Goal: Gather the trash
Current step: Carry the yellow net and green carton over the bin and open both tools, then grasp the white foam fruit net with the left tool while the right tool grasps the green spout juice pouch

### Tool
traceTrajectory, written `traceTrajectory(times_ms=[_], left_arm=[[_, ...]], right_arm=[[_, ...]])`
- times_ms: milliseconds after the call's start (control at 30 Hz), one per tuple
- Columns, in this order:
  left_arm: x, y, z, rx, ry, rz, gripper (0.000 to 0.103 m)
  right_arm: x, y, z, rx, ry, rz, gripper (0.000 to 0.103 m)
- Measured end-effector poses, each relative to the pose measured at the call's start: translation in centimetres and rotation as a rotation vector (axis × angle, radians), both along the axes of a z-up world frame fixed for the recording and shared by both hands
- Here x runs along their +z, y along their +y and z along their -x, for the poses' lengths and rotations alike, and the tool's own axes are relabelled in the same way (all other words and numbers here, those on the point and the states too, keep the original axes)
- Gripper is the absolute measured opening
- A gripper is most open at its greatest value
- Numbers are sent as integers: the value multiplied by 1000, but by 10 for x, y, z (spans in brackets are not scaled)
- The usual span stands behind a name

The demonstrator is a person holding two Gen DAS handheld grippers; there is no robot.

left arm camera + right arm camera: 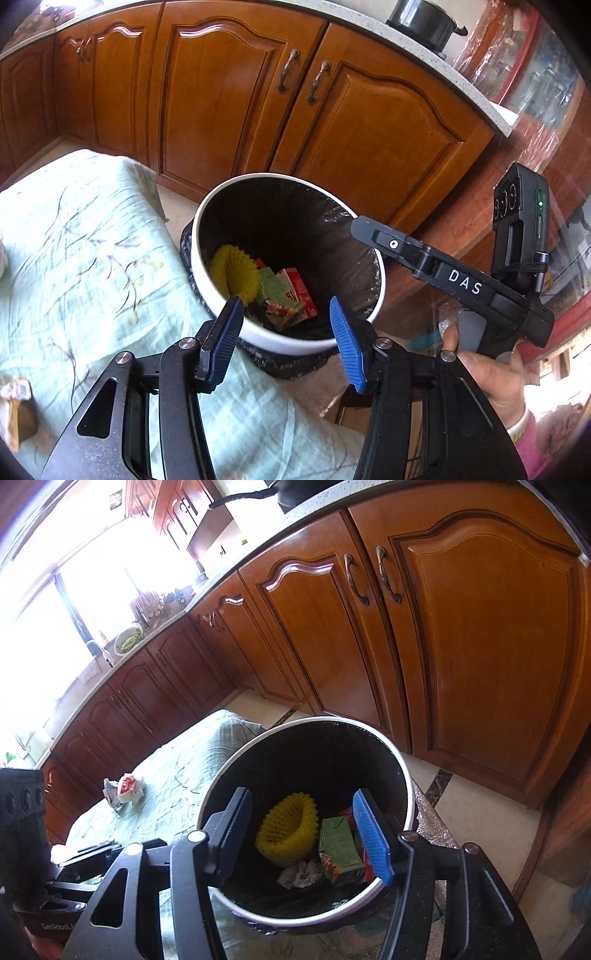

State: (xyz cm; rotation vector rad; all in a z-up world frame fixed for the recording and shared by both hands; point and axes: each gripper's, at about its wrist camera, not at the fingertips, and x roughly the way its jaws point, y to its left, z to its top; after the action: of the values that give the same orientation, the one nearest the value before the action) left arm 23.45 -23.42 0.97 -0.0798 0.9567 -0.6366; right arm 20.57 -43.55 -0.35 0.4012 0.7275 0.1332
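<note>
Both your grippers hang over the white bin (221, 295) with fingers spread wide and nothing between them — the left gripper (286, 332) at its near rim, the right gripper (308, 834) above the mouth. Inside lie a yellow foam net (288, 830), a green carton (338, 845) and crumpled paper (301, 875). One crumpled wrapper (127, 788) sits on the green cloth (177, 771) beside the bin.

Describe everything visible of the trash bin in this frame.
The trash bin is round, white-rimmed and white outside, lined with a black plastic bag folded over the lip. It stands upright on the floor beside the cloth-covered table, before wooden cabinets. Inside lie a yellow foam net, a green carton and crumpled paper. Both open grippers hover above it.
</note>
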Motion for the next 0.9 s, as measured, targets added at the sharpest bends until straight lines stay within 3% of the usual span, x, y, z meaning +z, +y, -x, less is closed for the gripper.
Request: traceTrajectory(times_ms=[300,900], left_arm=[[-2,60,43,99,-5,58,49],[-22,207,109,378,2,41,49]], right_arm=[[3,30,33,41,-38,-54,69],[-15,149,58,304,11,-91,75]])
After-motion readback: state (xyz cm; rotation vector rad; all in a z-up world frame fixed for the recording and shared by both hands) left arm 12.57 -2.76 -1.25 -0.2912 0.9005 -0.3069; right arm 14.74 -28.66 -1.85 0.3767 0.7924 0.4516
